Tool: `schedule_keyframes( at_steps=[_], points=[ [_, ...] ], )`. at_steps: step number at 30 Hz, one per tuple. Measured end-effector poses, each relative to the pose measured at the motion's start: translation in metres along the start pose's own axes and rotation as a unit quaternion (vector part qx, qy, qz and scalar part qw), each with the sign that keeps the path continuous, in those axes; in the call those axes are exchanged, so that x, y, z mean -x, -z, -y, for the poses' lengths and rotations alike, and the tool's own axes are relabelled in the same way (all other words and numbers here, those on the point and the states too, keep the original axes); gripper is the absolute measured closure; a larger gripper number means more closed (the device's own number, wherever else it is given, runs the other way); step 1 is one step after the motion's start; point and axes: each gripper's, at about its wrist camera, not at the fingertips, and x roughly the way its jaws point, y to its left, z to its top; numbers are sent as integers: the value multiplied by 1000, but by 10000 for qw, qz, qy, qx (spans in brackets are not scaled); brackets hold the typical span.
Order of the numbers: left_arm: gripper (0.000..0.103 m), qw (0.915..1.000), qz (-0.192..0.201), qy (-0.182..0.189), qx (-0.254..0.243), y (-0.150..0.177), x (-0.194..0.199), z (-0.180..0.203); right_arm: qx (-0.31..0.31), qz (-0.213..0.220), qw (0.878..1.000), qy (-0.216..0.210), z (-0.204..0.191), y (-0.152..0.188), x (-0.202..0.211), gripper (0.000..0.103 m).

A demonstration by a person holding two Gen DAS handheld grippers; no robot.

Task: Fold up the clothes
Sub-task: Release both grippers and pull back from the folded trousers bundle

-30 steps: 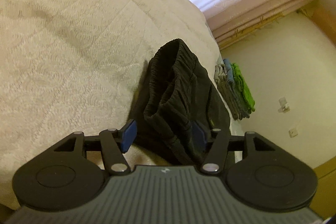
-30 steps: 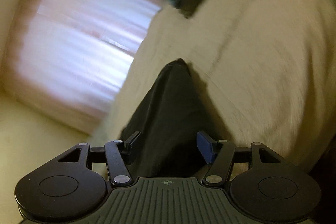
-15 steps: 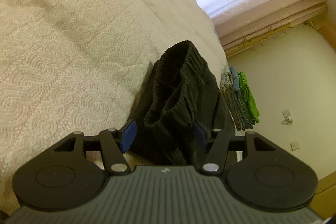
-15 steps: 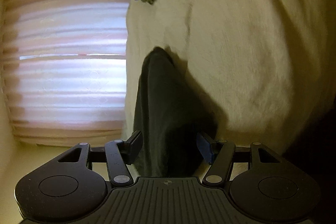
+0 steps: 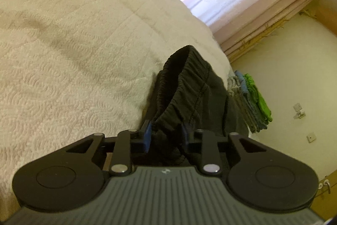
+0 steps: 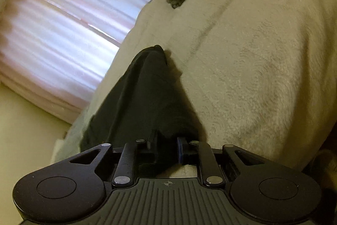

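The left gripper [image 5: 166, 136] holds the gathered waistband of the black shorts [image 5: 189, 85] between narrow fingers. The right gripper [image 6: 167, 150] pinches the other end. The shorts hang stretched between both, their long axis running from gripper to gripper, just above the bed [image 5: 73, 45], near its edge.

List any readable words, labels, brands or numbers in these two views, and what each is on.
None can be read.
Left gripper body: a small pale emblem, not lettering.
Right gripper body: a small crosshair mark, no text.
Black garment, folded stack, bedspread, wall sockets: no print visible.
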Motion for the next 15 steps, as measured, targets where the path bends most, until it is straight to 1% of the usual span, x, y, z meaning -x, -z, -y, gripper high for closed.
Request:
schedule_keyframes(
  at_steps=[2, 4, 6, 7, 9, 11, 15],
  points=[
    [75, 9999, -6, -90, -72, -1, 3, 6, -248, -67, 9996, -73, 0, -5, 2, 83],
    [74, 9997, -30, -181, -158, -3, 8, 12, -456, -94, 9988, -162, 0, -8, 5, 61],
    [74, 9988, 3, -380, -311, -5, 18, 20, -469, -53, 9988, -148, -4, -8, 11, 52],
    [75, 9979, 19, -486, -424, -5, 23, 23, -426, -20, 9991, -90, -6, -7, 15, 44],
    [72, 9952, 15, -689, -700, -4, 32, 30, -241, 95, 9994, 220, -12, -5, 21, 30],
    [70, 9912, -35, -899, -968, -1, 41, 35, -62, 183, 9991, 367, -16, -2, 24, 30],
    [68, 9797, -121, -1351, -1474, 9, 55, 48, 222, 218, 9981, 528, -29, 7, 34, 30]
  ],
)
